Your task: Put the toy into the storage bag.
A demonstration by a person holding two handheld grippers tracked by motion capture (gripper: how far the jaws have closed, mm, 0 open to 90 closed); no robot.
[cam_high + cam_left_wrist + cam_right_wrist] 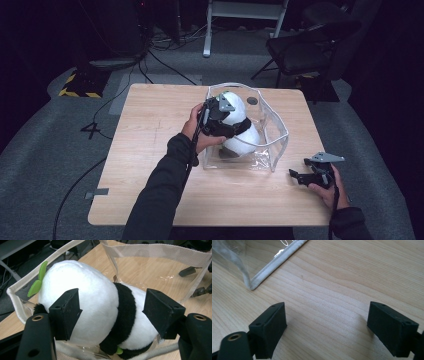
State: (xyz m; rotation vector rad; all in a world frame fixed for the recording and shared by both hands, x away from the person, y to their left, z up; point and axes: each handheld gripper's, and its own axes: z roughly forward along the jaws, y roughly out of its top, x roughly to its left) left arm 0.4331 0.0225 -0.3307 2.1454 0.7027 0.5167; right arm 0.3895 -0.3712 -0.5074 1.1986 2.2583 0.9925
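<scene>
No brand, label or writing can be read on anything here.

Nearest the person, the right hand-held gripper (300, 176) lies low on the table (150, 150), just beside the near right corner of the clear bag (280, 131) and apart from it. Its 2 jaws stand wide apart with bare wood between them, holding nothing; in the right gripper view the bag's white-taped bottom corner (253, 284) shows a little ahead of the left jaw.

Farther in, the left hand-held gripper (223, 122) reaches over the bag's near left wall. Its 2 jaws are spread wide around the plush panda (240, 127), one jaw against the white head and the other beside the white body, which sits close to it; whether that jaw touches the plush I cannot tell.

The panda (100, 307) sits inside the bag, leaning toward its left wall. It is round and white, with a black band around the middle, a black ear and a green leaf sprig (37, 280) on the head.

The bag is of clear plastic with off-white webbing along its rim and stands open on the table.
</scene>
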